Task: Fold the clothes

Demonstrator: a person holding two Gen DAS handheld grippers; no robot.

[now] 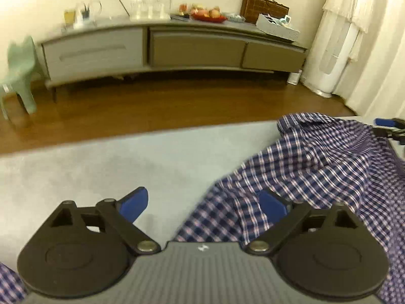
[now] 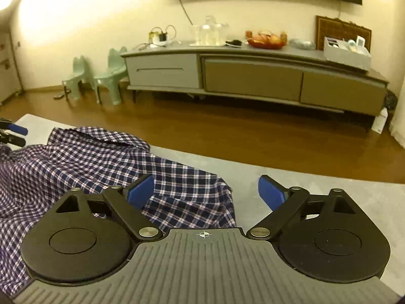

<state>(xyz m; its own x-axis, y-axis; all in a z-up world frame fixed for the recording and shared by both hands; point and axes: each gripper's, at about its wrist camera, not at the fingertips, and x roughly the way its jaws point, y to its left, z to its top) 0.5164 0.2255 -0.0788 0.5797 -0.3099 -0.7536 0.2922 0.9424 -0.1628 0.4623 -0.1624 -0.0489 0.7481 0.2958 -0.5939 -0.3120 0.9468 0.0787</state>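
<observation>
Fabric was the matter in hand: a blue-and-white checked shirt (image 2: 83,167) lay rumpled on the pale grey table (image 1: 106,162), heaped between the two tools and reaching its far edge. The left gripper (image 1: 202,202) was seen with jaws spread wide and nothing between them, one blue pad over bare table, the other over the cloth's edge. The right gripper (image 2: 206,192) was likewise released, its jaws parted above the shirt's near hem. The cloth was judged light, soft and limp, likely to sag and slide once lifted. What might have been a collar was noted at the far ridge, though blur left this uncertain. A hold at a hem corner or seam, where layers double, was judged soundest.
</observation>
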